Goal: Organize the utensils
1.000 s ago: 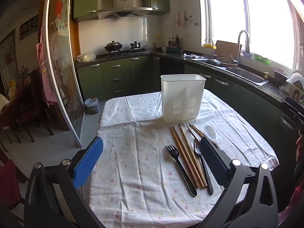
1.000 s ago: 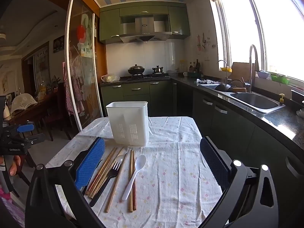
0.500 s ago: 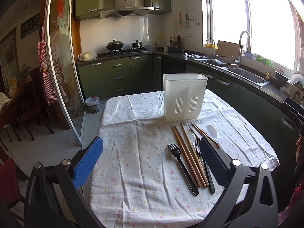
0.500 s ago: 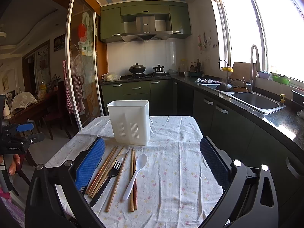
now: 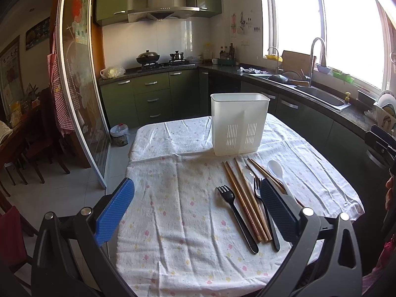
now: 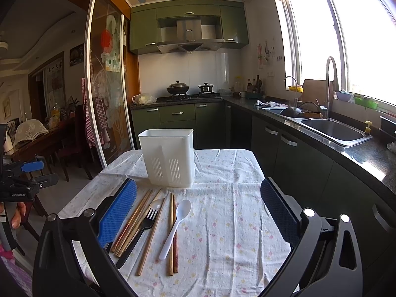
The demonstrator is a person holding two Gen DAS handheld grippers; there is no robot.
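Note:
A white slotted utensil holder (image 5: 239, 124) (image 6: 169, 158) stands upright on the table. In front of it lie wooden chopsticks (image 5: 243, 199) (image 6: 133, 220), two black forks (image 5: 236, 216) (image 6: 141, 230), a clear spoon (image 5: 248, 174) and a white spoon (image 5: 276, 169) (image 6: 176, 225). My left gripper (image 5: 196, 209) is open and empty above the near table, its right finger over the forks' handles. My right gripper (image 6: 198, 210) is open and empty, its left finger over the chopsticks.
The table wears a floral white cloth (image 5: 178, 198) (image 6: 230, 222). Green cabinets, a stove and a sink counter (image 6: 329, 128) run behind and to the right. A glass sliding door (image 5: 79, 94) and dining chairs stand at the left.
Both views have shifted slightly; the holder and utensils sit a little closer and lower in frame. Both grippers stay open.

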